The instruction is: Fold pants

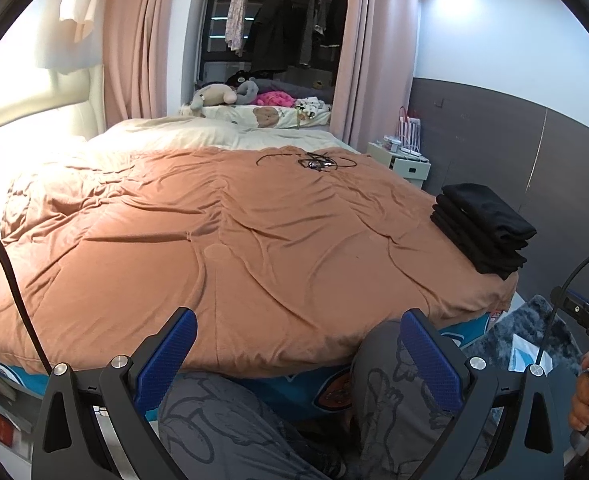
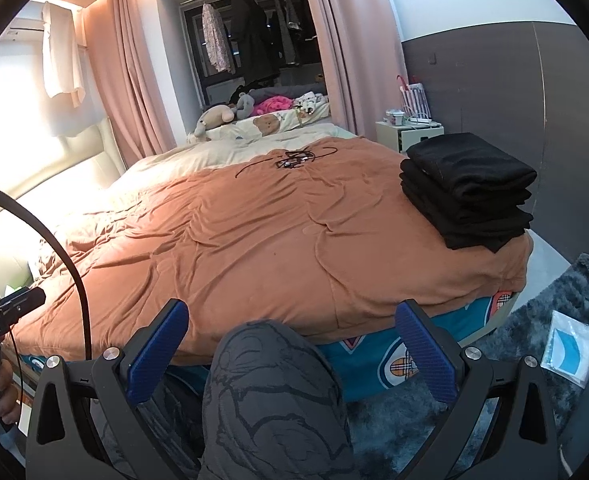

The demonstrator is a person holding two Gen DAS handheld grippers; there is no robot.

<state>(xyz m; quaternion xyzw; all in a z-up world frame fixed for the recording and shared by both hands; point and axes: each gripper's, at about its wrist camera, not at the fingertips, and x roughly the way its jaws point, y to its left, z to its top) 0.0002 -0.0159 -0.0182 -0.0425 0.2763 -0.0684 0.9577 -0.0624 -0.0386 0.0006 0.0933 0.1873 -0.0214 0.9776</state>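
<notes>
A: Where are the pants sitting?

B: The stack of folded black fabric pants (image 2: 468, 190) is resting on the far right corner of the wrinkled orange-brown quilt (image 2: 234, 248) covering the bed, edges roughly lined up, layers sagging a bit.

A: And the tongs?

B: Left tongs (image 1: 298, 354) and right tongs (image 2: 292, 348) are both gaping wide, holding nothing, hovering over the person's grey printed knees (image 2: 270, 380).
</notes>
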